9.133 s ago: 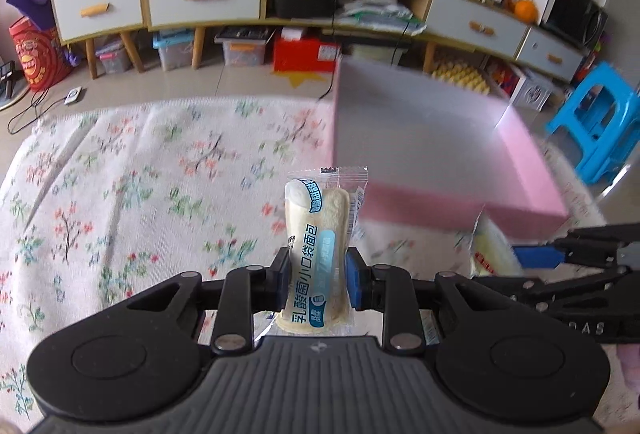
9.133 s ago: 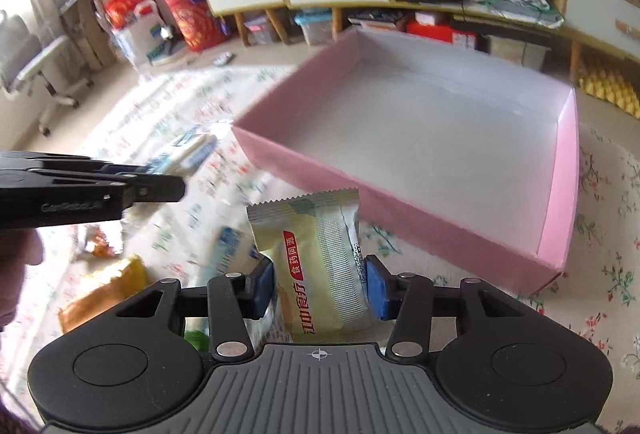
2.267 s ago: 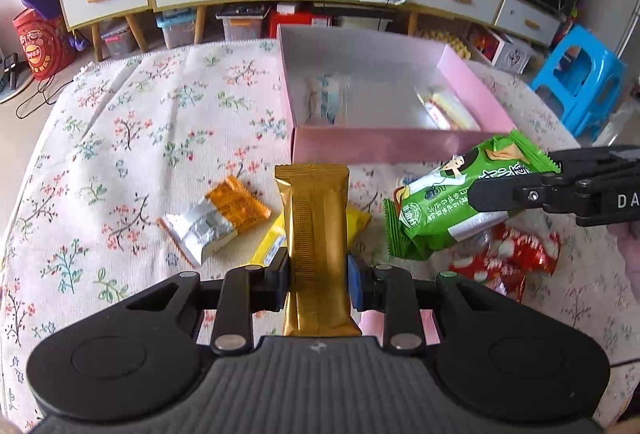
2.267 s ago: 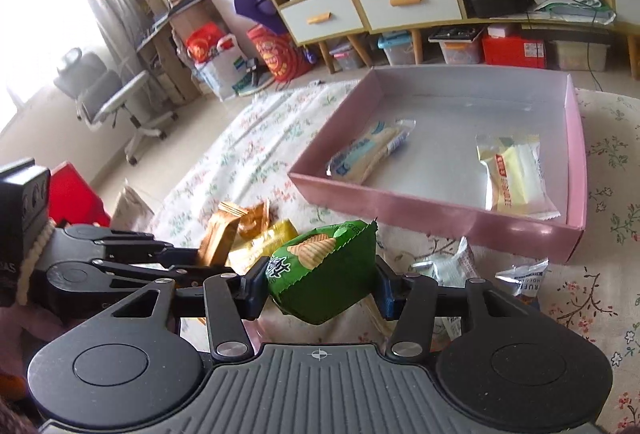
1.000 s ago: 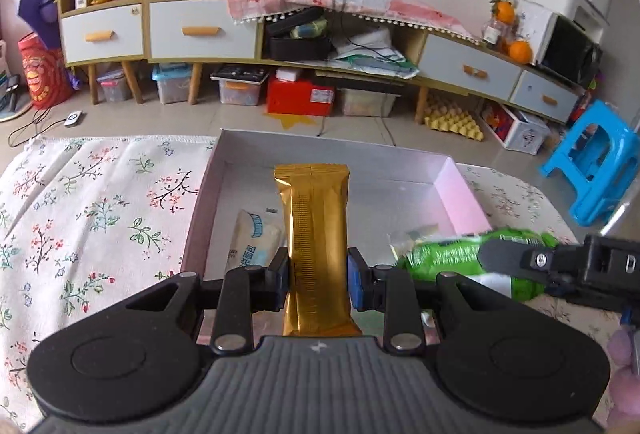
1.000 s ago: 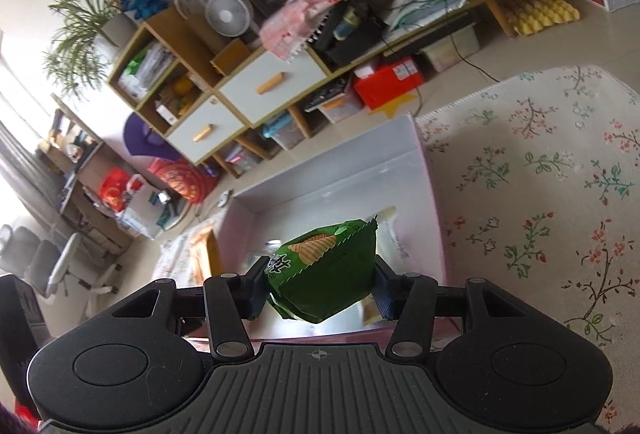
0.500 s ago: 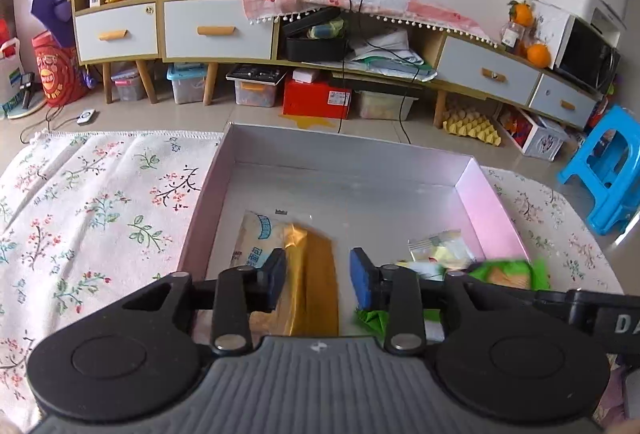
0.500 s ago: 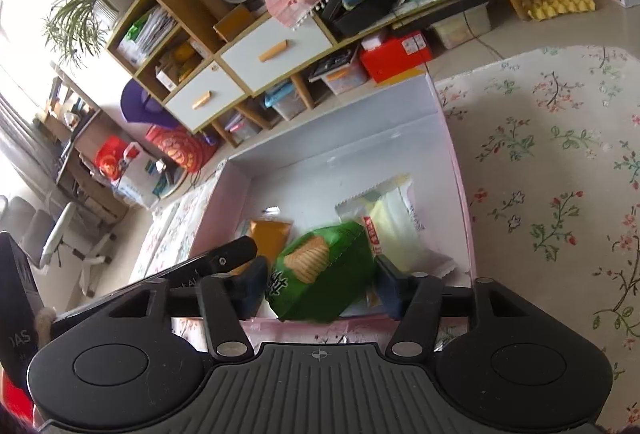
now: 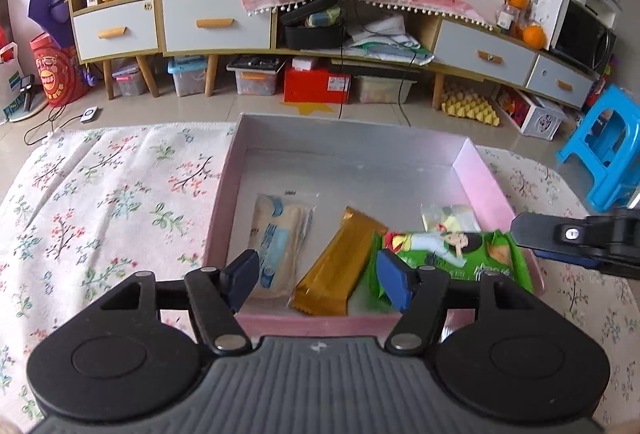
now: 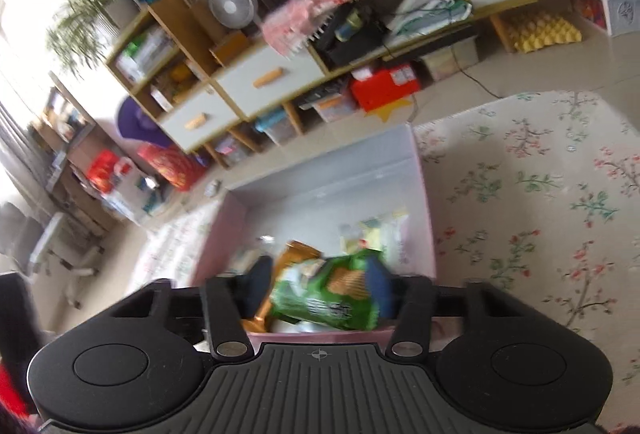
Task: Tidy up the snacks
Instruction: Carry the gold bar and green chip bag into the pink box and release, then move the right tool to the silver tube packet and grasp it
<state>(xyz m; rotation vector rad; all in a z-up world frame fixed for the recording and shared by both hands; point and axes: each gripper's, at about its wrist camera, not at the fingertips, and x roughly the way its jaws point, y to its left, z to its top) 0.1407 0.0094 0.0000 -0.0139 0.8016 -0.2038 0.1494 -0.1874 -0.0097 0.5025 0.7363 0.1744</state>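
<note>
Glossy foil gold wrapper (image 9: 340, 262) in matt cardboard pink box (image 9: 486, 173).

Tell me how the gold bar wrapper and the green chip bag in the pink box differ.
The gold bar wrapper is long, narrow and plain; the green chip bag is wider, with a printed cartoon figure. The bar lies diagonally, the bag crosswise to its right. Both lie loose in the pink box.

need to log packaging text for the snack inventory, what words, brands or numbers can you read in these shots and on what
None can be read with confidence.
White and blue bread packet in the pink box: blue print, too small.
Green snack bag: cartoon figure and light characters, blurred in both views.
Gold bar wrapper: no print visible.
Red box under the cabinet: white label, too small.
</note>
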